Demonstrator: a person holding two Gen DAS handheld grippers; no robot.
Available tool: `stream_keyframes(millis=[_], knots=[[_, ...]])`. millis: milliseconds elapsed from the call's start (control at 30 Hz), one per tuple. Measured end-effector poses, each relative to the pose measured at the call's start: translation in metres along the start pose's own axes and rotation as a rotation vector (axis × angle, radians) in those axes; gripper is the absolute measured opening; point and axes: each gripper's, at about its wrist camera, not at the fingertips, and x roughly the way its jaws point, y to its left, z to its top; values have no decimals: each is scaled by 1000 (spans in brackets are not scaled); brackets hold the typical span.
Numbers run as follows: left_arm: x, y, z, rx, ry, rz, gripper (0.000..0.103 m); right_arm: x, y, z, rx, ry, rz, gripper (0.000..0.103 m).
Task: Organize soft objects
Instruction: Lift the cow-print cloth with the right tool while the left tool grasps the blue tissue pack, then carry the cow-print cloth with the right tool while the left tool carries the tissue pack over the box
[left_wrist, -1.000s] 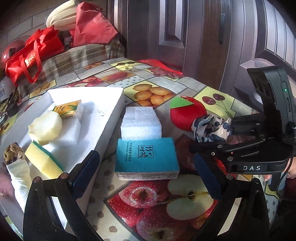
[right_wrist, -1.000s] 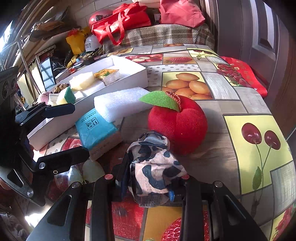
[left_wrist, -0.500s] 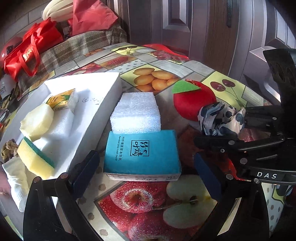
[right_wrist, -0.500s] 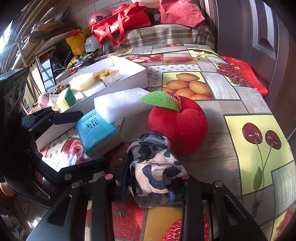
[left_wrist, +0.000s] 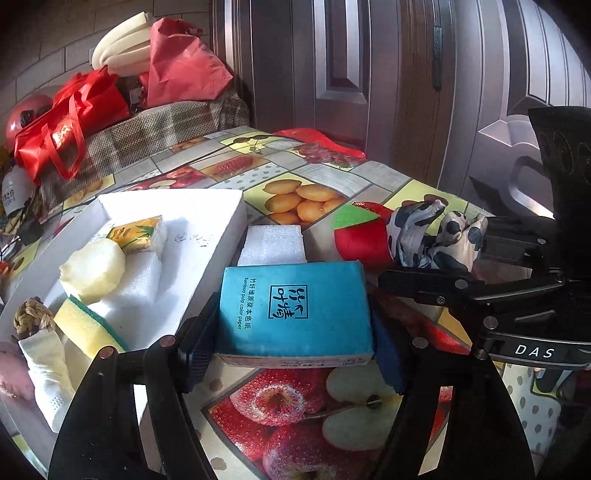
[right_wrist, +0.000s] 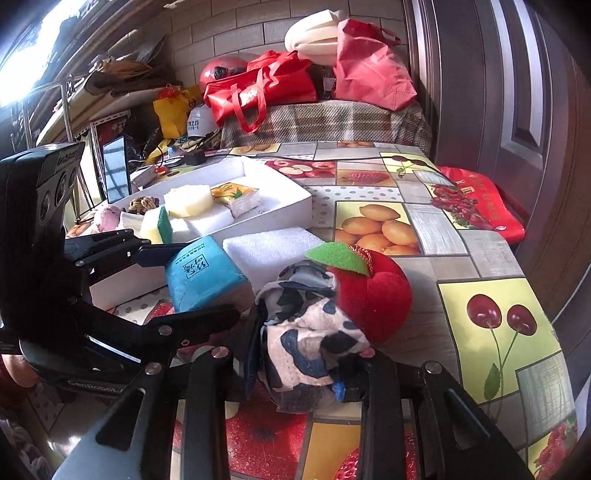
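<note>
1. A white tray (left_wrist: 207, 236) lies on the fruit-patterned tablecloth (left_wrist: 417, 192) at the left. In it are a pale round sponge (left_wrist: 92, 269), a yellow-wrapped tissue pack (left_wrist: 138, 232), a white foam block (left_wrist: 136, 280), a yellow and green scouring sponge (left_wrist: 86, 325), a knot of rope (left_wrist: 29, 317) and a white cloth (left_wrist: 48, 365).
2. The left gripper (left_wrist: 291, 332) has its jaws closing around a blue pack of paper tissues (left_wrist: 295, 310). The pack sits between the two pads just beside the tray wall; the left pad appears to touch its side, and I cannot tell whether the right pad presses it.
3. A white foam slab (left_wrist: 271, 243) lies right behind the blue pack, touching it, outside the tray.
4. The right gripper (right_wrist: 306, 369) is clamped narrowly on a bunched black-and-white patterned cloth (right_wrist: 306, 332), which stands up between its fingers.
5. A red plush apple (right_wrist: 373, 299) with a green felt leaf sits on the tablecloth just behind that cloth; the cloth hides part of it.
6. Hard to make out: the tray's near-left end is cut off by the left view's edge, and something pink (right_wrist: 107, 218) at that end is too blurred to name. The underside of the blue pack is hidden.
7. Red bags (right_wrist: 258, 88) are piled at the far end of the table.
</note>
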Motion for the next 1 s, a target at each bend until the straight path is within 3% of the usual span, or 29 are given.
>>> stream_keyframes(millis=[200,600,1000], knots=[[-44,1,-6,3,-219,11,74,-4,5,4,-1,-68,-42,31],[-87,53,-35,-67,-270,124,74,-13,4,5,19,-129,-146,30],[-103,74,-53,-96,-267,198,74,1,42,9,-31,-123,-76,31]])
